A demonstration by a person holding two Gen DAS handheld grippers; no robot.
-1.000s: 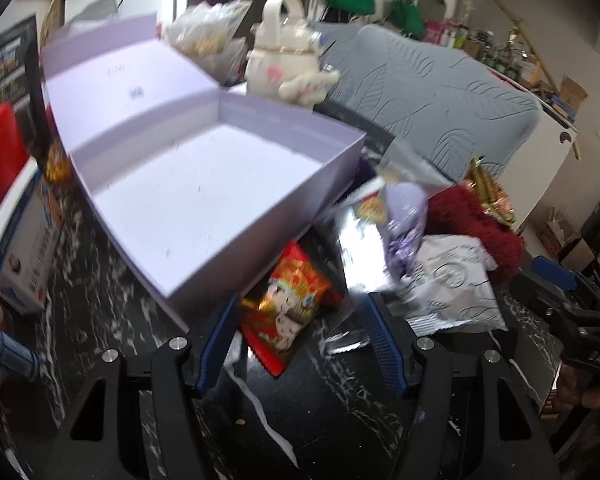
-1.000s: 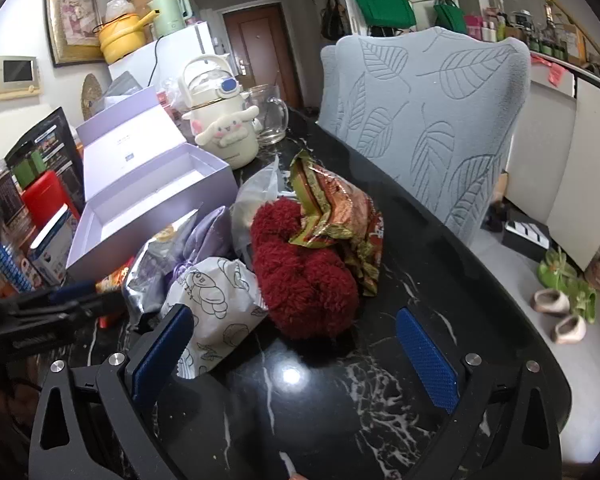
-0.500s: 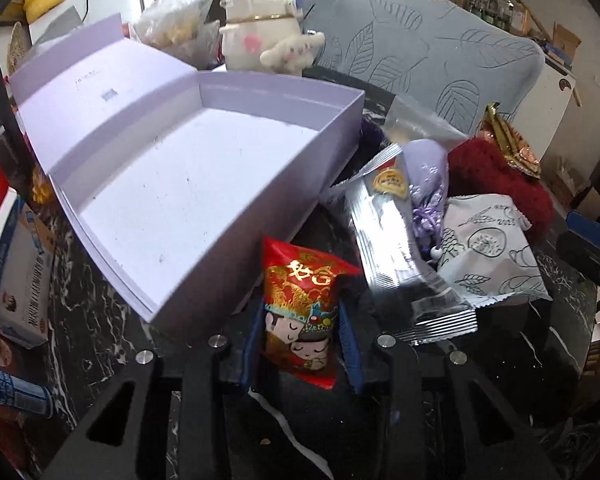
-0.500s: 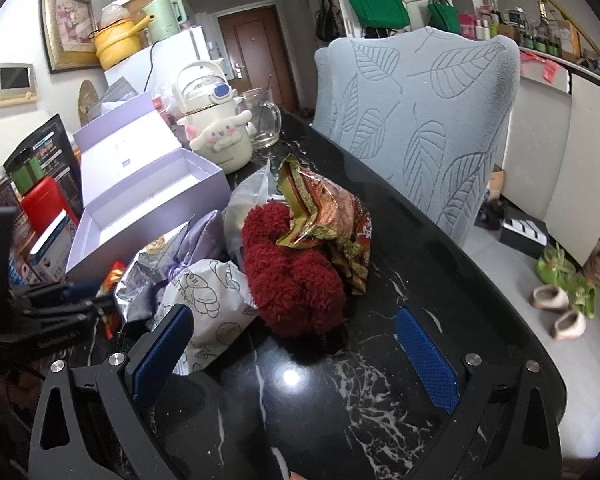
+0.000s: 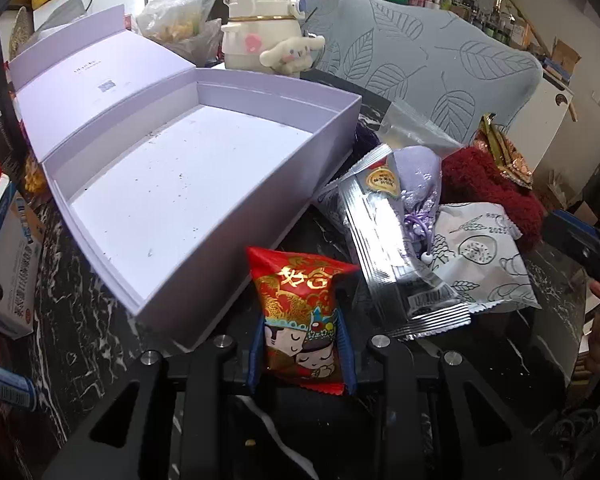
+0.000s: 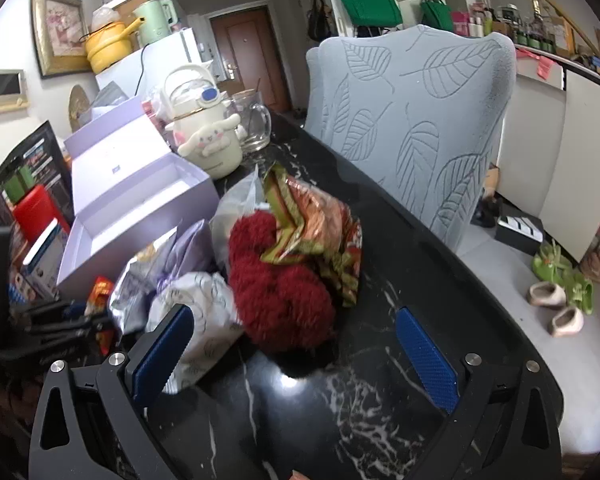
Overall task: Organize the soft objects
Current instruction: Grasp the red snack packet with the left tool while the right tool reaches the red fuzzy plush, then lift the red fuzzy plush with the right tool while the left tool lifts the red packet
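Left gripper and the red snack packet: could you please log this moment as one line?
left gripper: shut on red snack packet | right gripper: open, holding nothing | lavender box: open, nothing inside

On the table (image 6: 384, 400) an open box (image 5: 204, 184) lay toward the left, its lid (image 5: 96, 76) folded back behind it. A kettle (image 5: 260, 36) stood behind the box, with a glass mug (image 6: 254, 126) just beside it. Right of the box sat a heap: a foil packet (image 5: 396, 252) lay over a printed pouch (image 5: 480, 256), a drawstring sachet (image 5: 418, 184) between them, a woolly bundle (image 6: 284, 296) behind, and a crinkled snack bag (image 6: 316, 232) resting on that. A small snack packet (image 5: 300, 312) stood before the box's near corner. A chair (image 6: 412, 120) stood beyond the table.
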